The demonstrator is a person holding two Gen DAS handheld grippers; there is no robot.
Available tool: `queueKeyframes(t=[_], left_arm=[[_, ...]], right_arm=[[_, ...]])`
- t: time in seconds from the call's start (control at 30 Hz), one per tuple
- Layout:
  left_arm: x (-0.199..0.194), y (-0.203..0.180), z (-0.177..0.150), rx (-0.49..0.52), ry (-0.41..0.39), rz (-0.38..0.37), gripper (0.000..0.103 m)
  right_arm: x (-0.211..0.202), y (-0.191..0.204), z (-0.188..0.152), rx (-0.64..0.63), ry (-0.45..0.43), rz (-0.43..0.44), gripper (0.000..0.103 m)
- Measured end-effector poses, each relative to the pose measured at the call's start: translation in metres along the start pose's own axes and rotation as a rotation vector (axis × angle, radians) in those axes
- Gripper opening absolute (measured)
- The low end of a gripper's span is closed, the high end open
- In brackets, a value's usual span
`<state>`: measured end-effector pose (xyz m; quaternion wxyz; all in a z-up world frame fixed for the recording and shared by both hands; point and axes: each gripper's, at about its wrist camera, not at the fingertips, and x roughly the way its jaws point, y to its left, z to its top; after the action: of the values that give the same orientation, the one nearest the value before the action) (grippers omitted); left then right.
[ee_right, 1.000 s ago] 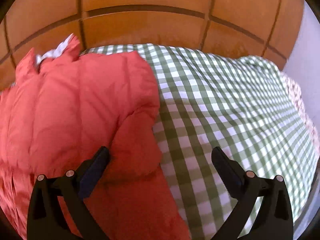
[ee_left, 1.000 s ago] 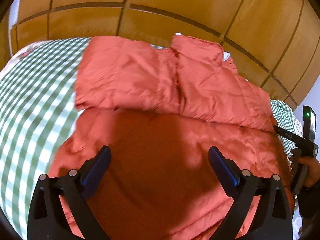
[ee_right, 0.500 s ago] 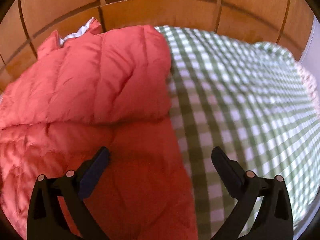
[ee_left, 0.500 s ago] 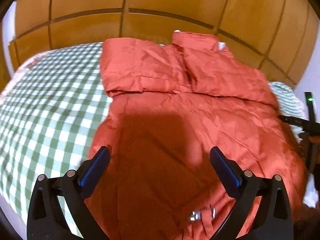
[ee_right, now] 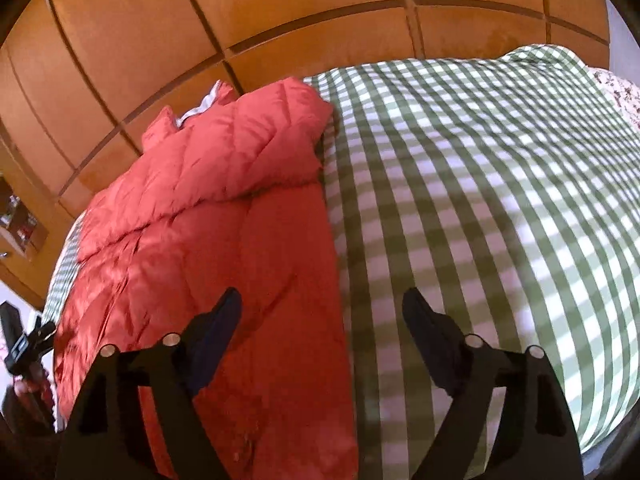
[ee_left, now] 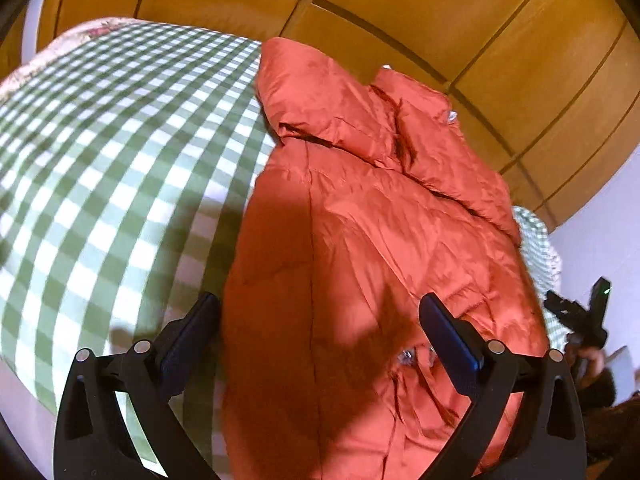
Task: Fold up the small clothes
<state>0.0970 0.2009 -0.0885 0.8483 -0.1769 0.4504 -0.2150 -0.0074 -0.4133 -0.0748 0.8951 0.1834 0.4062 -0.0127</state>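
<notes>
the left gripper [ee_left: 318, 312] tips down, wide open over one red puffy jacket [ee_left: 384, 248]. the right gripper [ee_right: 322, 308] tips down too, its claw closing on nothing, above the jacket's edge on one green checked bed cover [ee_right: 480, 200].

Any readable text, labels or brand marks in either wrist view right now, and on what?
None can be read.
Red puffy quilted jacket: the white strip at its collar shows no legible print.
Small metal piece near the jacket's hem: too blurred to tell any marking.
Green-and-white checked bedcover: pattern only.
Orange wooden wall panels: no writing.
</notes>
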Motion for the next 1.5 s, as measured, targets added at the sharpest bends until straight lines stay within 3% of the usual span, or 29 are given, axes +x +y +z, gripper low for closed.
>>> queueKeyframes(t=[0.23,0.4,0.7,0.9,1.07,1.23,1.43,1.5], left_arm=[[-0.009,0.0,-0.017,0.039,0.038,-0.042,0.098],[-0.019,0.015,-0.024,-0.007,0.041,-0.055,0.08],[-0.032,0.027,-0.033,-0.047,0.056,-0.105,0.08],[-0.035,0.03,-0.041,-0.059,0.113,-0.149,0.08],[-0.033,0.026,-0.049,-0.079,0.177,-0.268,0.075],[-0.023,0.012,-0.054,-0.039,0.259,-0.317,0.075],[-0.014,0.008,-0.058,-0.051,0.339,-0.377,0.075],[-0.011,0.005,-0.057,-0.041,0.358,-0.38,0.075]], right_arm=[[-0.013,-0.018,-0.034,0.094,0.021,0.116,0.072],[-0.018,-0.03,-0.06,0.175,0.035,0.203,0.068],[-0.027,-0.049,-0.077,0.314,0.011,0.335,0.068],[-0.025,-0.047,-0.086,0.336,0.048,0.419,0.063],[-0.022,-0.044,-0.1,0.359,0.094,0.503,0.063],[-0.02,-0.051,-0.111,0.408,0.116,0.569,0.063],[-0.019,-0.05,-0.123,0.417,0.134,0.597,0.063],[-0.018,-0.047,-0.123,0.415,0.137,0.599,0.056]])
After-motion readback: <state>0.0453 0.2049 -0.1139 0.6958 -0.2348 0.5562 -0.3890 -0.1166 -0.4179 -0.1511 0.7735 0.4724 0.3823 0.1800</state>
